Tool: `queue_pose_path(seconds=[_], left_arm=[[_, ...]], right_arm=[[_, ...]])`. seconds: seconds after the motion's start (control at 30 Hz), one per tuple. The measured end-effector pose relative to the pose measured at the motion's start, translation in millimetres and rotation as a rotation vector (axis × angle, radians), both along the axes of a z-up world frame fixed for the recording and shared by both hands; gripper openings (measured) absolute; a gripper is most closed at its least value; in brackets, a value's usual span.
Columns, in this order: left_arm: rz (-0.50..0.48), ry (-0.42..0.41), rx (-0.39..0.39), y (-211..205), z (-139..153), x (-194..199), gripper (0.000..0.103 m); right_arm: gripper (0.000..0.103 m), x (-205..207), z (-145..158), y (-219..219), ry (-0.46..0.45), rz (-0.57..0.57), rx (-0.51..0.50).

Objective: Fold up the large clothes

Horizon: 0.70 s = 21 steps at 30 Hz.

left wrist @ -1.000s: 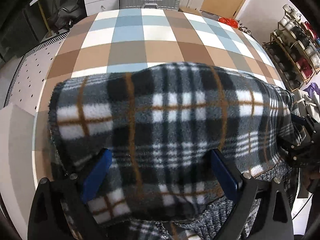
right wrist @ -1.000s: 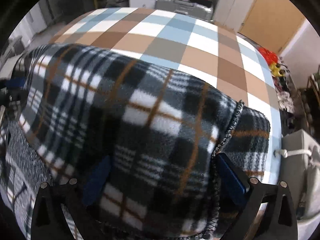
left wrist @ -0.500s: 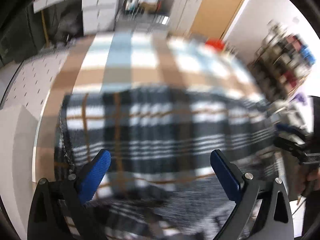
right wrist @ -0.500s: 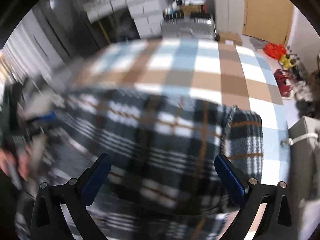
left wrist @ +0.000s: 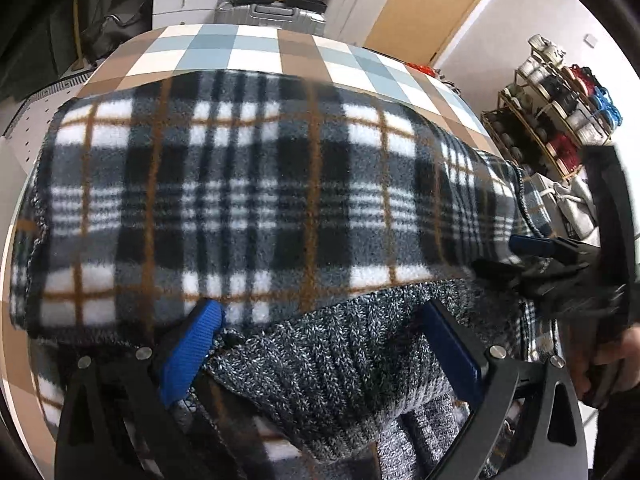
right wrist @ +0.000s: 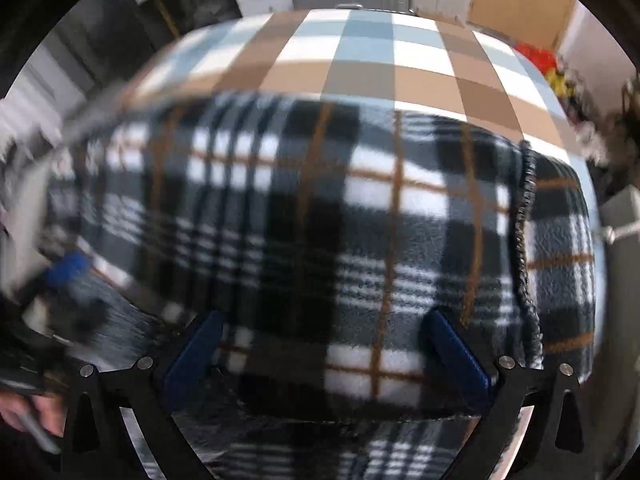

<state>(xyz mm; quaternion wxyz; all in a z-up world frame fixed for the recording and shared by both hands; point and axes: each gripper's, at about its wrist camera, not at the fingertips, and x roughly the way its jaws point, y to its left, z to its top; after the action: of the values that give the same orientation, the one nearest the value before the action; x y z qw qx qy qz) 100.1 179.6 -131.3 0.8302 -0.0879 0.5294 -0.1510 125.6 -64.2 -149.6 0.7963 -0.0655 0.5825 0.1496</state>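
With both sets of jaws spread and gripping nothing, the fleece (left wrist: pixel 248 200) lies folded ahead of them, released to settle flat.

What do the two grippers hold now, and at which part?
Nothing. The left gripper and the right gripper have their jaws wide open over the plaid garment.

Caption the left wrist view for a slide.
Open left gripper over grey knit fabric, with plaid fleece garment spread on the checkered table.
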Motion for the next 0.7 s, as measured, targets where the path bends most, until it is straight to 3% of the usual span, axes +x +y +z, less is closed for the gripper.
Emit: queue_pose_path(seconds=[0.1, 0.23, 0.33, 0.4, 0.53, 0.7], left_arm=[[-0.022, -0.014, 0.009, 1.0, 0.1, -0.5, 0.097], [-0.065, -0.028, 0.072, -8.8, -1.6, -7.3, 0.097], [-0.056, -0.047, 0.071, -9.1, -3.4, -11.3, 0.097], [-0.043, -0.061, 0.076, -8.7, -4.6, -13.1, 0.097], [-0.049, -0.062, 0.086, -8.4, -4.9, -12.8, 0.097], [-0.06, -0.051, 0.081, -7.8, -4.5, -9.9, 0.097]], right_arm=[[0.103, -2.6, -2.8, 7.7, -0.024, -0.008, -0.035], [0.103, 3.9, 12.0, -4.1, -0.003, -0.104, 0.131], [0.103, 11.1, 39.1, 2.4, -0.022, -0.097, 0.266], [0.103, 16.3, 59.2, 13.4, -0.057, -0.1, 0.304], [0.103, 43.9, 66.7, 43.9, -0.034, -0.087, 0.256], [0.103, 65.8, 21.3, 71.3, 0.109, -0.097, 0.097]])
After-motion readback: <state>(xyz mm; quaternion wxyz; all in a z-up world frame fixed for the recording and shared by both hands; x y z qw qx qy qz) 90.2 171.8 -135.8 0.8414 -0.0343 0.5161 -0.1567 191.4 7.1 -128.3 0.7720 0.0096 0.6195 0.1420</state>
